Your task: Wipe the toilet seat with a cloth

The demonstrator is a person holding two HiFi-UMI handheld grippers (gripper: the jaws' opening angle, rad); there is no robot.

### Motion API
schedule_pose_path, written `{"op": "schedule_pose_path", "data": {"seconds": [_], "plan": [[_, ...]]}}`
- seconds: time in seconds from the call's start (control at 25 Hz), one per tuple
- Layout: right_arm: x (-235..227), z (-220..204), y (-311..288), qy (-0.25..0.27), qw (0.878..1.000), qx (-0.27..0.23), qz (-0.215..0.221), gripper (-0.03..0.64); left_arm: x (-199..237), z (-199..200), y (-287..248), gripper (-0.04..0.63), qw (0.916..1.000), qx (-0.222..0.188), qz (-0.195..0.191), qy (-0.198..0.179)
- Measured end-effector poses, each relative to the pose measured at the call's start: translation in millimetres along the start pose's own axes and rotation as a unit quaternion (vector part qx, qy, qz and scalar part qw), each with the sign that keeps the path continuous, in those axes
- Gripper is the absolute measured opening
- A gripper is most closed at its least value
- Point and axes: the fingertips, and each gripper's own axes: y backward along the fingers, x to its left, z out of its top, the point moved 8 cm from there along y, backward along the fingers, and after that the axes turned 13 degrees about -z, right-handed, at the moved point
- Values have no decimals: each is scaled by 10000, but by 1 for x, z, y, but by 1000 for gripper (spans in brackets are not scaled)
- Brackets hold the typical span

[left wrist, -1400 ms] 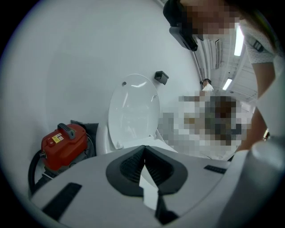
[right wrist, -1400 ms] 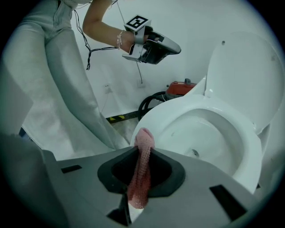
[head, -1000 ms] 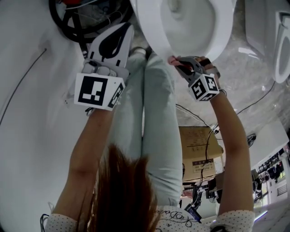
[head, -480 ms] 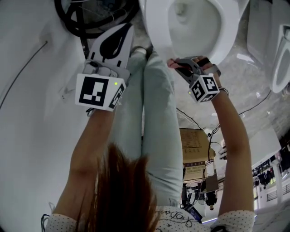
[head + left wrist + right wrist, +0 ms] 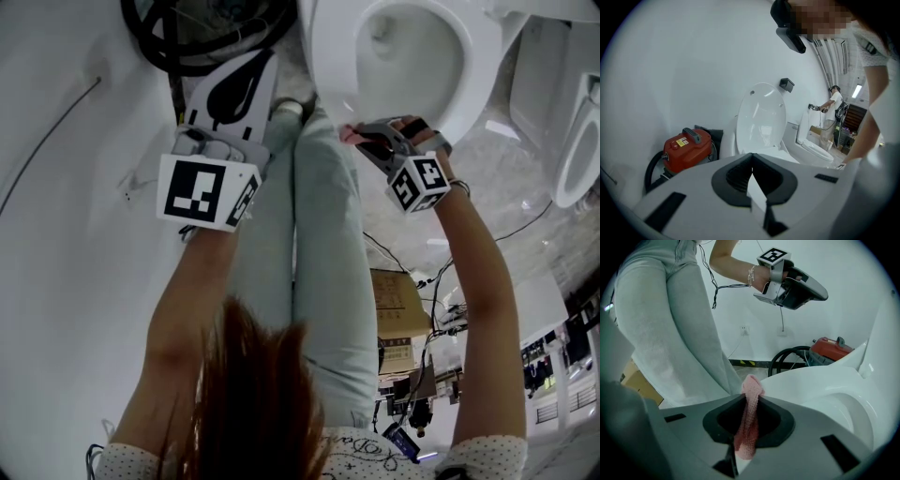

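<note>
The white toilet (image 5: 469,84) stands open at the top of the head view, with its lid (image 5: 761,117) raised against the wall. A pink cloth (image 5: 749,420) is pinched in my right gripper (image 5: 750,397), which is shut on it. The cloth's tip (image 5: 351,132) pokes out at the near front edge of the bowl's rim (image 5: 811,380), touching or almost touching it. My left gripper (image 5: 265,58) hangs off to the left of the toilet, away from it. Its jaws are shut with nothing between them (image 5: 751,158). The right gripper view also catches the left gripper (image 5: 799,289).
A red vacuum (image 5: 686,147) with a black hose (image 5: 187,47) sits by the wall left of the toilet. Another toilet (image 5: 814,145) stands to the right. The person's legs in light jeans (image 5: 309,262) are right in front of the bowl. A cardboard box (image 5: 403,305) and cables lie behind.
The head view has drifted, so the toilet now sits further right and lower in it. The right gripper stays at the bowl's front edge with the cloth. The left gripper has barely moved.
</note>
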Motion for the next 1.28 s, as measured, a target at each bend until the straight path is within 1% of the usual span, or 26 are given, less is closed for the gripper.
{"op": "schedule_pose_path", "data": {"seconds": [0.32,0.64,0.84,1.28], "plan": [[-15,8,-9,142,9994,-257,189,57,14,0,-1,5,9998,-34,173,63],[-27,11,-14,227,9980,-452,372,57,19,1,-3,5,9993,-60,356,136],[-34,13,-19,365,9965,-557,499,55,24,4,-3,5,9986,-76,483,192],[-50,19,-27,416,9948,-717,600,55,32,7,-12,5,9978,-81,593,268]]}}
